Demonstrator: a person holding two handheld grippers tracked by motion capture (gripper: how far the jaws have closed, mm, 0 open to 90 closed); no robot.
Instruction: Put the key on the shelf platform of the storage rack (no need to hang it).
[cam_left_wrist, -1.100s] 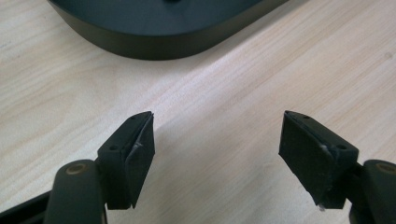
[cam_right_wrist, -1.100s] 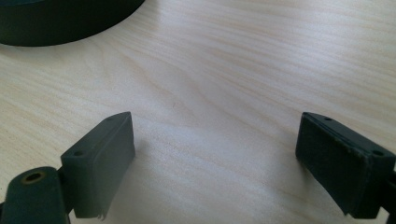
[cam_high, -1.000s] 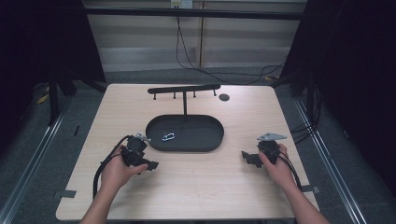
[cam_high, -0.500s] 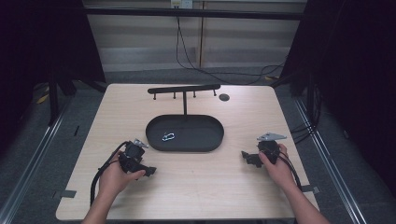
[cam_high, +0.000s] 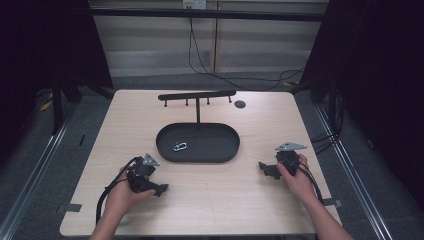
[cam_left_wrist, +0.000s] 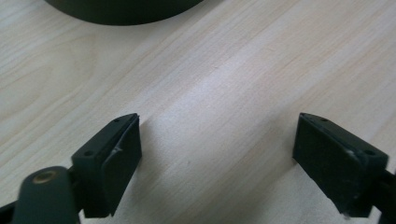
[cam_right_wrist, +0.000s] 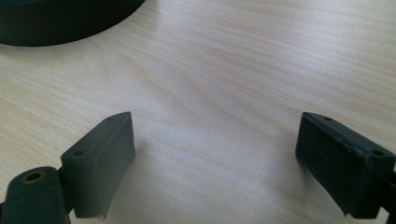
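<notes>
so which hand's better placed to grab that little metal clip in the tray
Probably left. The clip lies in the left half of the black tray, nearer the left gripper, whose jaws are open. The right gripper is open too, but farther off.

High view looks down from above the table (cam_high: 250, 125); both gripper views sit close over its wood, sharing the tray (cam_high: 165, 150) edge.

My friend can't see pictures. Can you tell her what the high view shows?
Two hands hold open black grippers, left and right, low over a wooden table. Between and beyond them sits a dark oval tray holding a small metal clip, with a black peg rack behind.
</notes>
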